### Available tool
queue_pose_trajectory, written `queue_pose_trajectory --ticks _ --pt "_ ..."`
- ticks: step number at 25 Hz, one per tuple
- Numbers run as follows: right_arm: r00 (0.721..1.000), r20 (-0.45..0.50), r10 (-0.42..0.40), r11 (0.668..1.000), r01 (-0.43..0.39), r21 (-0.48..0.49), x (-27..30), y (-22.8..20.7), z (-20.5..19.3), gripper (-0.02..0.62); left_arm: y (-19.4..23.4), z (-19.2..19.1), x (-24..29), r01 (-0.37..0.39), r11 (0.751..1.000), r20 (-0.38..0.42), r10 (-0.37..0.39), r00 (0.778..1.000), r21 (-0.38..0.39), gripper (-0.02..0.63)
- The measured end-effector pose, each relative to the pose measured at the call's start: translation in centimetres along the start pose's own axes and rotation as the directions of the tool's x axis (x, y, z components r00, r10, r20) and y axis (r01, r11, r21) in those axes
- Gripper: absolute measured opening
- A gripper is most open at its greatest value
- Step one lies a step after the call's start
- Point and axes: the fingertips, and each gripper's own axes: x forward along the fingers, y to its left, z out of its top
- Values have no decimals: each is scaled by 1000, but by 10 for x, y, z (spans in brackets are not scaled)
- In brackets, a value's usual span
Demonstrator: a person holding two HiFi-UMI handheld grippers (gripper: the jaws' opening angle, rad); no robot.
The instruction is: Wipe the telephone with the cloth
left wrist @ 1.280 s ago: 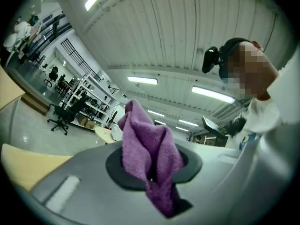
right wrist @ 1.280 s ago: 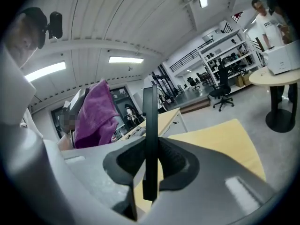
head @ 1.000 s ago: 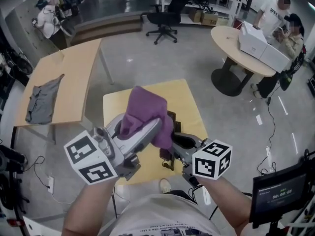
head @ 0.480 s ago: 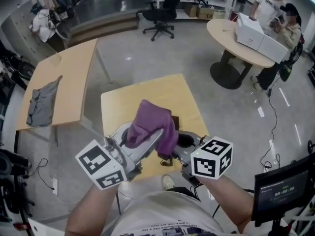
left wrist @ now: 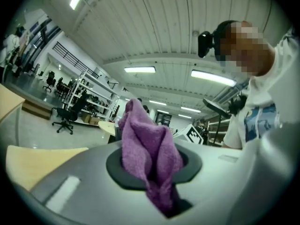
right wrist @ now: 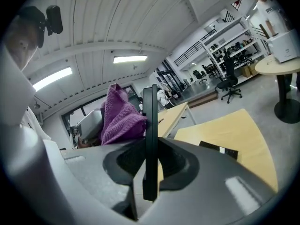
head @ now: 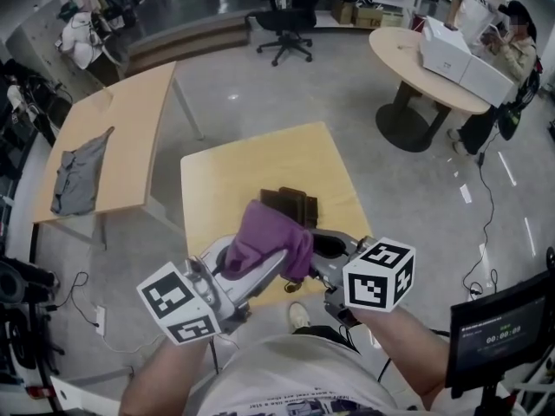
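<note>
A purple cloth (head: 264,241) bunches up from my left gripper (head: 270,254), which is shut on it; in the left gripper view the cloth (left wrist: 150,153) is pinched between the jaws (left wrist: 161,177). My right gripper (head: 319,248) is shut on a thin black telephone (right wrist: 150,139), seen edge-on and upright in the right gripper view. There the cloth (right wrist: 119,118) lies against the telephone's left face. In the head view the cloth hides most of the telephone. Both grippers meet over the near edge of a small yellow table (head: 234,167).
A dark flat case (head: 289,203) lies on the small table beyond the grippers. A longer table (head: 130,115) at the left holds a grey garment (head: 82,176). A round table (head: 416,68) with a white box (head: 460,63), two people, an office chair (head: 290,24) and a monitor (head: 499,332) surround me.
My left gripper has come down with the cloth, which now sits lower and against the telephone. The right gripper has stayed where it was.
</note>
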Motion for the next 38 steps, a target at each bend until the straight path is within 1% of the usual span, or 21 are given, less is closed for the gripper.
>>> queue_pose_trajectory --ticks 5,8,15,17,19,22,26,30,33,35,38 --pt "1000 10 17 1000 -18 25 -1 -7 0 77 1 -12 -6 -11 999 5 11 1000 -42 84" --pt "999 25 26 999 -27 41 -1 -9 5 77 2 -22 -11 -22 997 -9 21 1000 -69 85" --pt "996 68 56 997 -60 50 -8 -3 23 77 0 -70 -13 -30 993 -123 16 992 -118 86" --pt "995 73 62 997 -65 44 -11 -3 25 77 1 -79 -14 -38 990 -141 18 990 -136 86" --pt "995 76 68 997 -71 42 -14 -2 27 77 1 -79 -16 -38 990 -143 19 989 -136 86" --pt "995 71 73 997 -75 32 -17 -1 27 77 1 -54 -21 -32 995 -114 21 993 -92 86" --pt "997 43 71 997 -71 4 -16 2 21 77 5 -1 -25 -43 999 -63 42 997 -13 86" --pt "996 8 84 996 -84 -11 -9 9 15 77 10 36 -18 -63 993 -66 69 995 99 86" --pt "995 -20 95 995 -96 -28 -4 15 9 77 12 45 -9 -63 984 -85 78 993 168 86" --pt "994 -29 101 994 -102 -37 -3 18 8 77 13 43 -2 -59 980 -104 79 991 189 86" --pt "995 -25 101 994 -101 -38 -3 18 10 77 13 30 5 -50 978 -145 81 986 202 86"
